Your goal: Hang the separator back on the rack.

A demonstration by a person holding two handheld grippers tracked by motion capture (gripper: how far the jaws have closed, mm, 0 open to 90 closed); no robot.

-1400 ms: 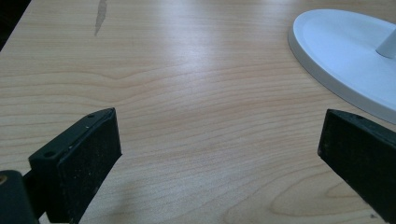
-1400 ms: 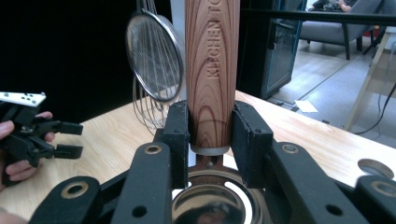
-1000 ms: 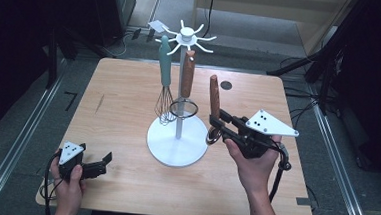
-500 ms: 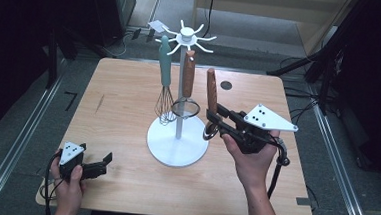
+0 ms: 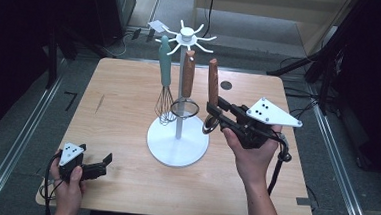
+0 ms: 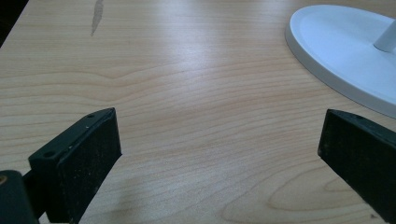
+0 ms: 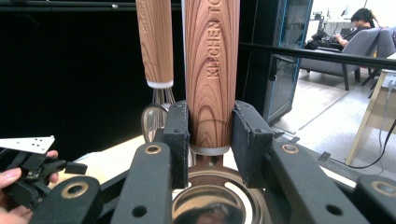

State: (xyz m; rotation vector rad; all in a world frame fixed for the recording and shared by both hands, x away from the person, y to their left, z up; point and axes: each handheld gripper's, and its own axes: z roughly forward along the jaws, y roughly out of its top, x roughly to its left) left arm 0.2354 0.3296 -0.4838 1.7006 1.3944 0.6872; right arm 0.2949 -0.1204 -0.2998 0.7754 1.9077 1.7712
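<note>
1. I take the white utensil stand (image 5: pixel 177 146) as my landmark; its round base sits near the middle of the wooden surface (image 5: pixel 124 88).
2. My right claw (image 5: pixel 212 116) is just to the right of the stand's pole, clamped on a wooden-handled utensil (image 5: pixel 213 84). In the right gripper view both pads press the bottom of that handle (image 7: pixel 211 70), just above its metal collar.
3. The held utensil stands upright, its handle top just below the stand's hook arms (image 5: pixel 185 36) and its shiny metal head (image 5: pixel 210 126) hanging below the claw, above the surface and close to the base's right edge.
4. On the stand hang a teal-handled whisk (image 5: pixel 165 81) at the left and a second wooden-handled tool (image 5: pixel 188 77) beside the pole, just left of the one I hold.
5. My left claw (image 5: pixel 106 162) rests on the surface well to the lower left of the stand, jaws wide apart with bare wood between them; the base rim (image 6: pixel 336 42) shows ahead of it.
</note>
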